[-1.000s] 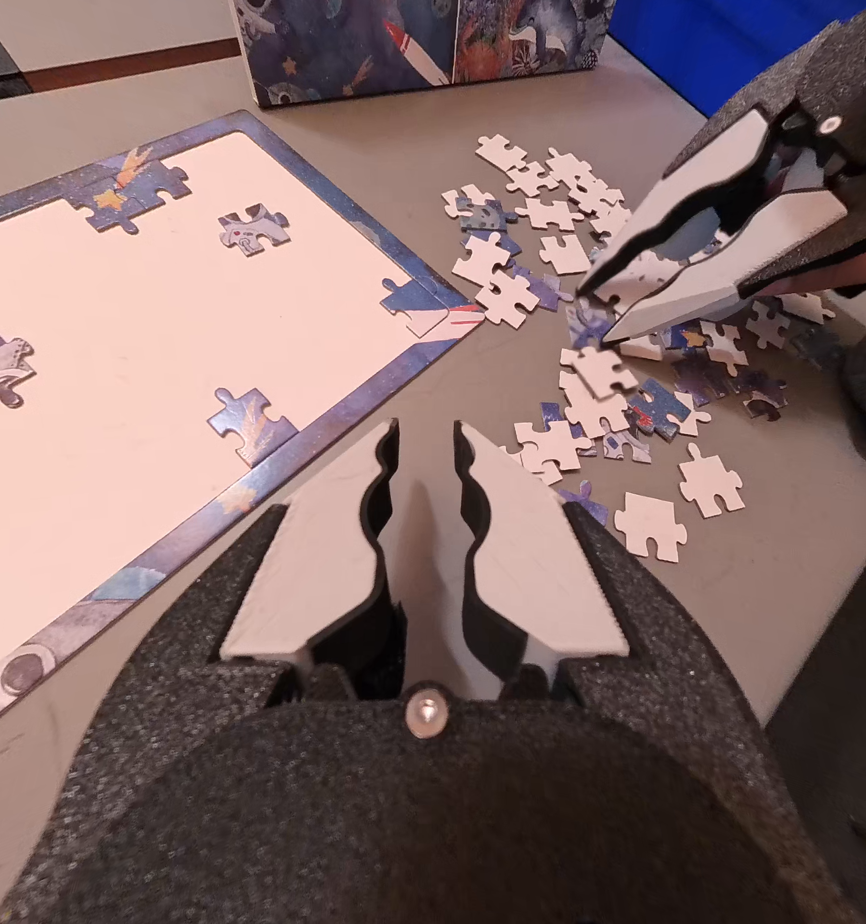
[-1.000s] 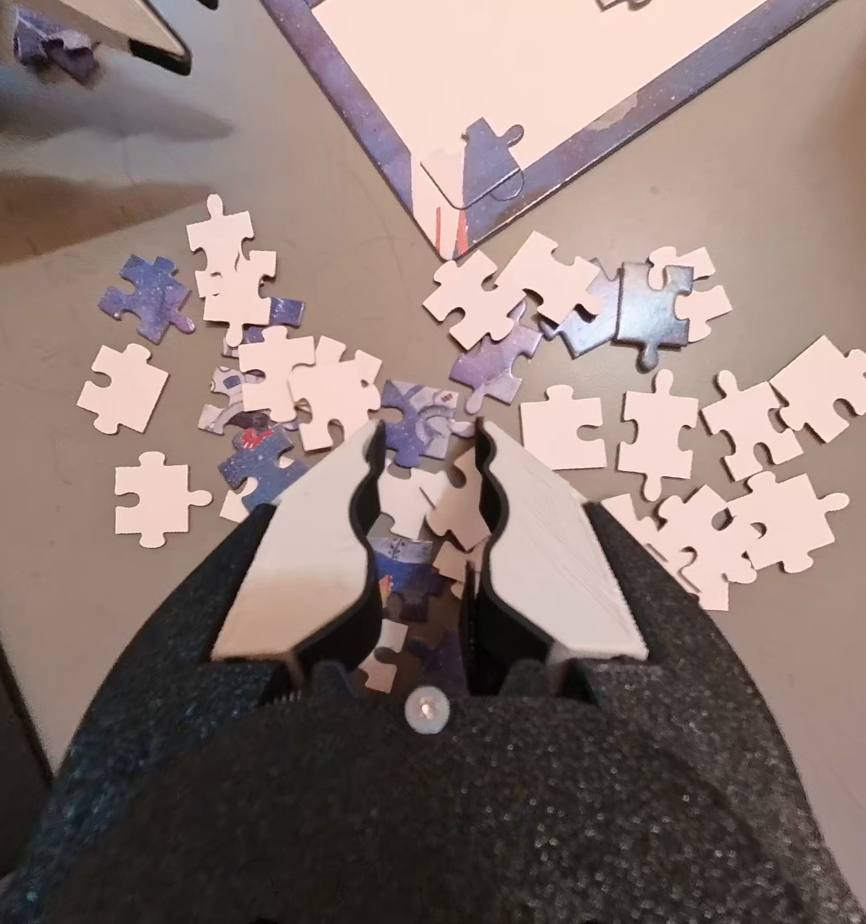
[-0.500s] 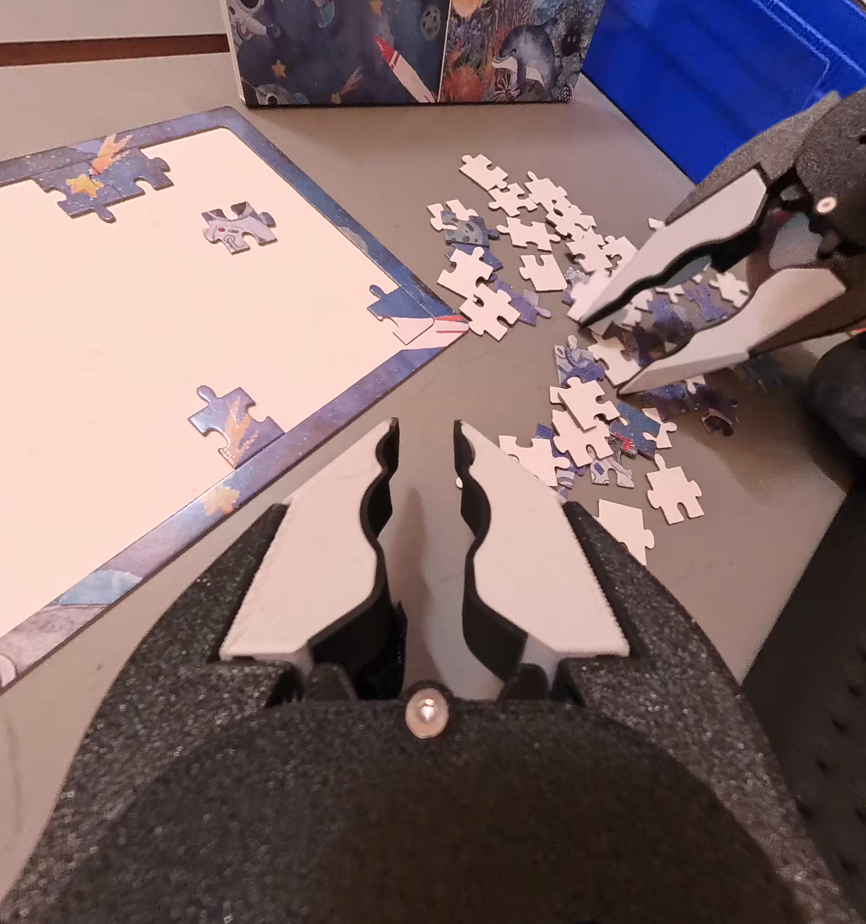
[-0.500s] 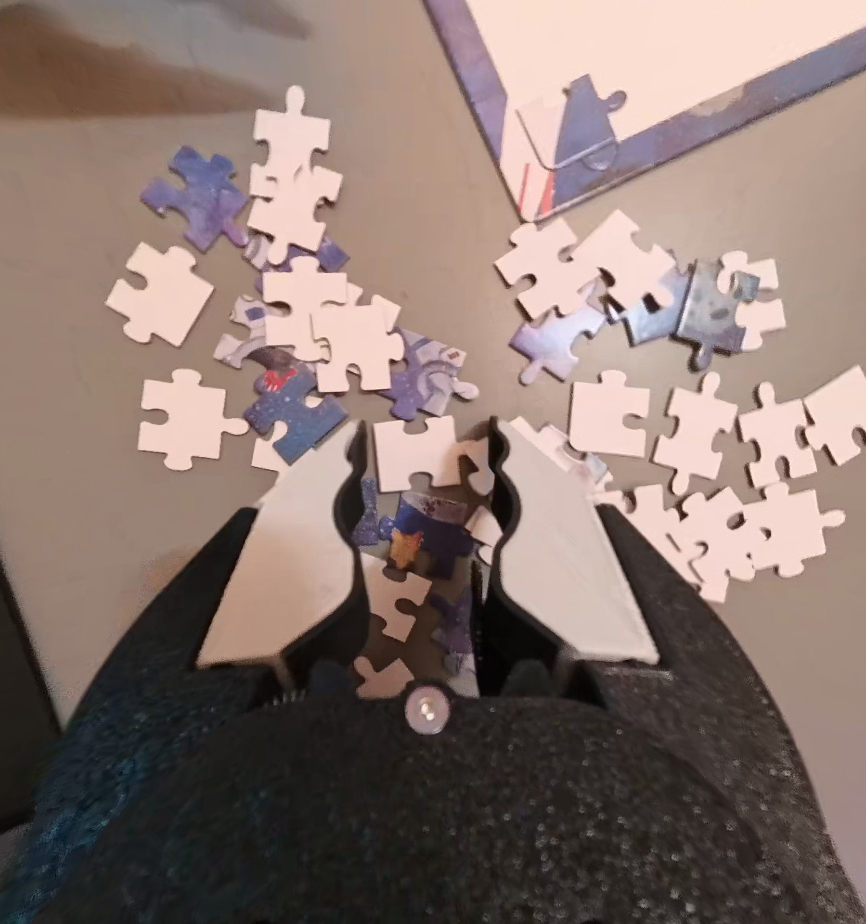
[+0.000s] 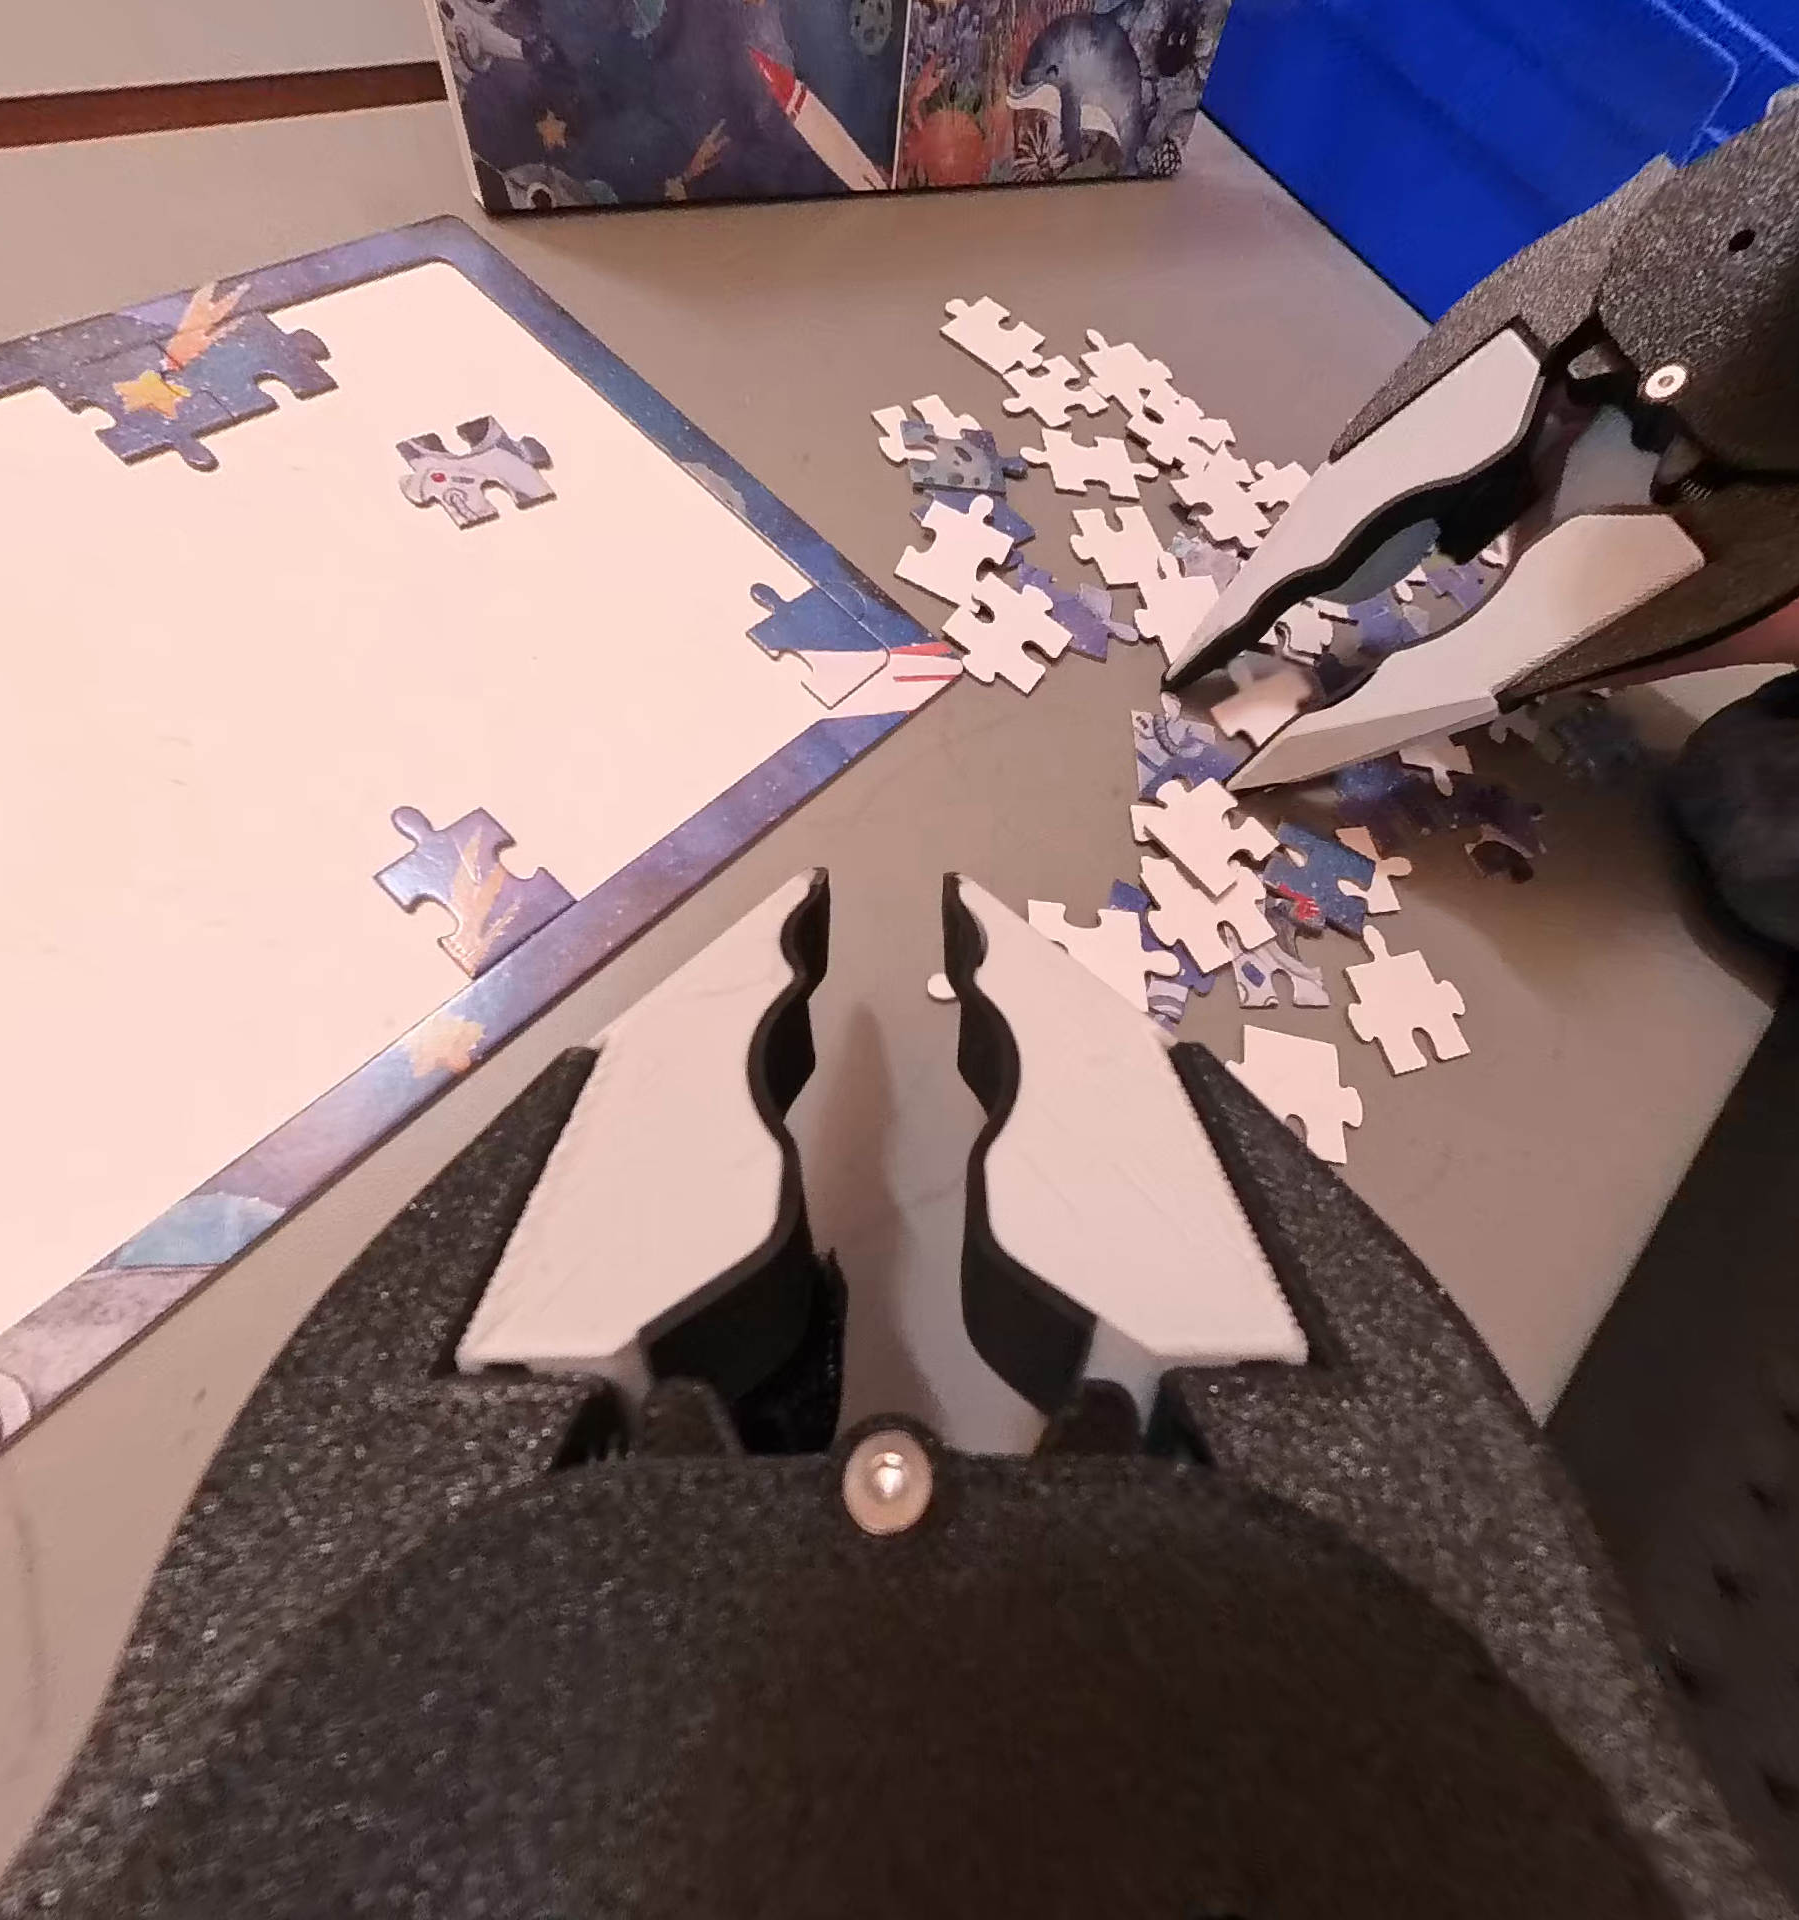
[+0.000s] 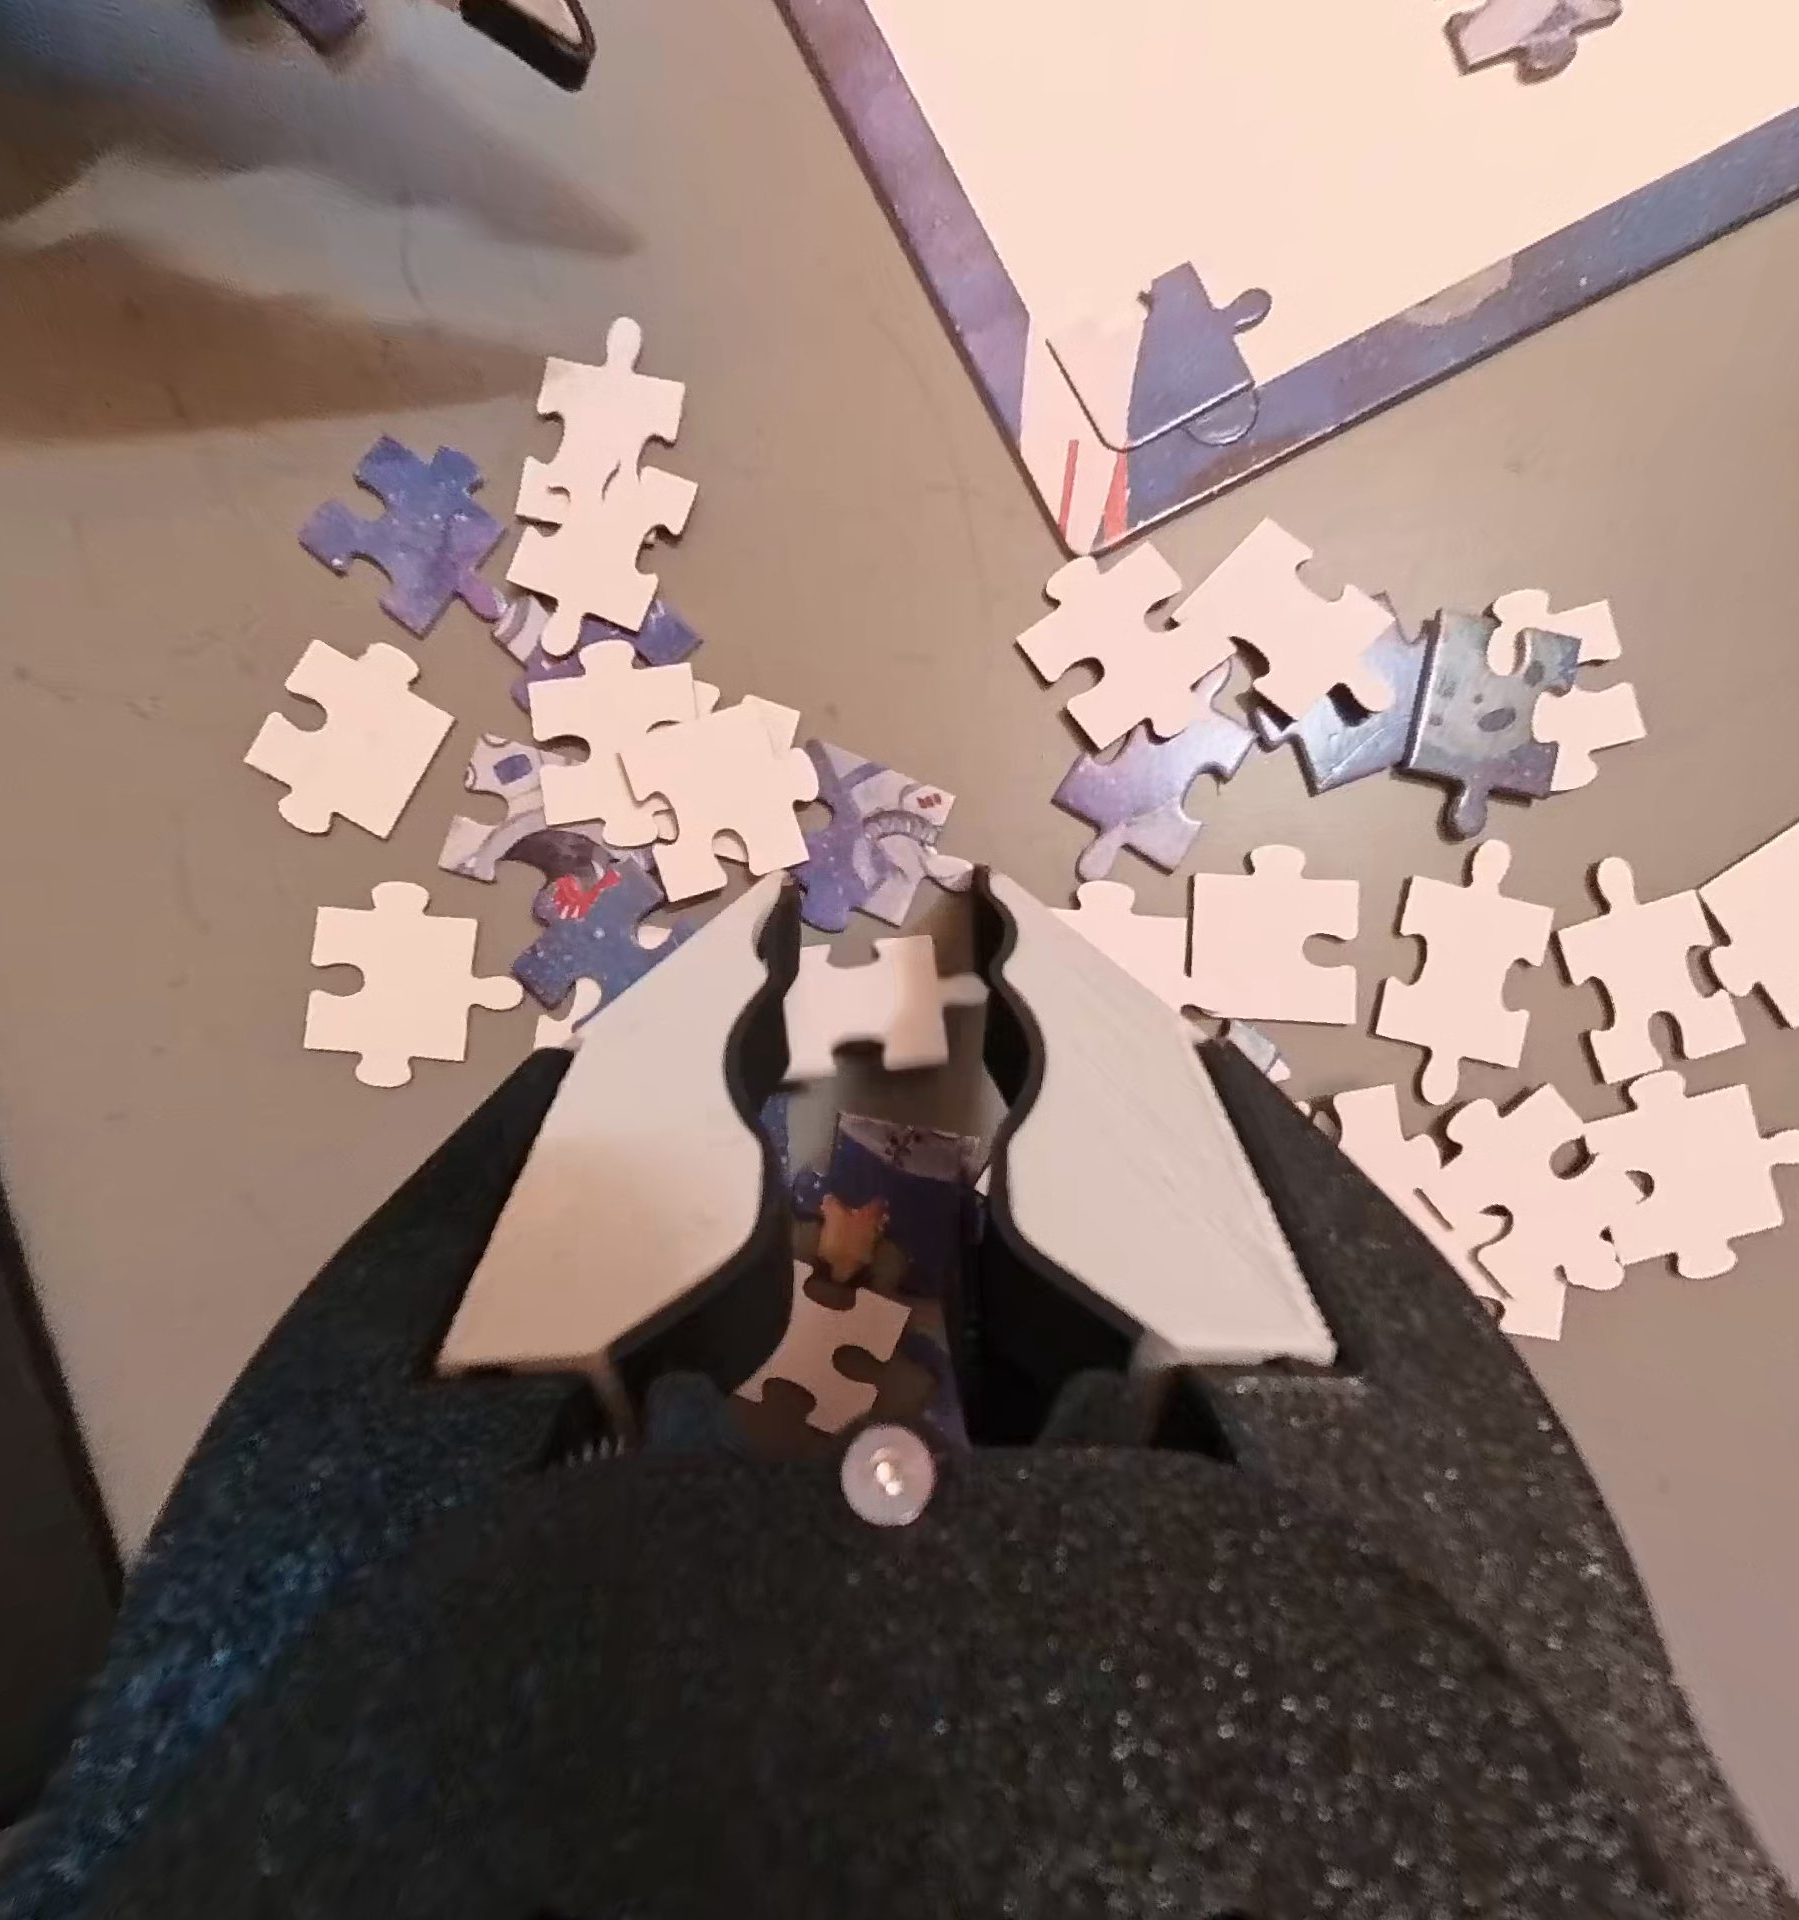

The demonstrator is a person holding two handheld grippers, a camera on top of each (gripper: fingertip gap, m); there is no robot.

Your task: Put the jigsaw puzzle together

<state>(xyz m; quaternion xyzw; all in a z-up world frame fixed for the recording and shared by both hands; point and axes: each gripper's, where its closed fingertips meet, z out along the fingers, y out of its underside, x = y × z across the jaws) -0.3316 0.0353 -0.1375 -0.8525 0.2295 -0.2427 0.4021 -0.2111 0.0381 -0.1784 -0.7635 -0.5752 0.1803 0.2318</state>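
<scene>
- Table (image 5: 978, 260): grey top; everything else is placed here relative to the puzzle board.
- Puzzle board (image 5: 199, 644): a cream field inside a dark blue starry border, lying flat. Mostly unfilled; a few pieces are seated along the border, at a corner and singly in the field. The task is judged to be at an early stage.
- Puzzle box (image 5: 822, 94): printed with space and sea pictures, standing beyond the board's far edge.
- Blue bin (image 5: 1446, 125): seen beyond the loose pieces, well apart from the board.
- Loose pieces (image 6: 1290, 956): scattered just off the board's near corner, partly overlapping. Most lie blank side up; a few show blue print.
- Right gripper (image 6: 884, 899): lowered into the scatter beside the board, jaws moderately parted, nothing clamped. A white, face-down piece (image 6: 869, 1003) is framed between the tips. The step in hand is judged to be picking a piece.
- Left gripper (image 5: 884, 894): held over bare table just outside the board's near border, jaws narrowly parted and empty.
- Next move, as judged: the jaws would need closing on one piece's edges only, then the piece turned face up before fitting; thin flat card may slip.
</scene>
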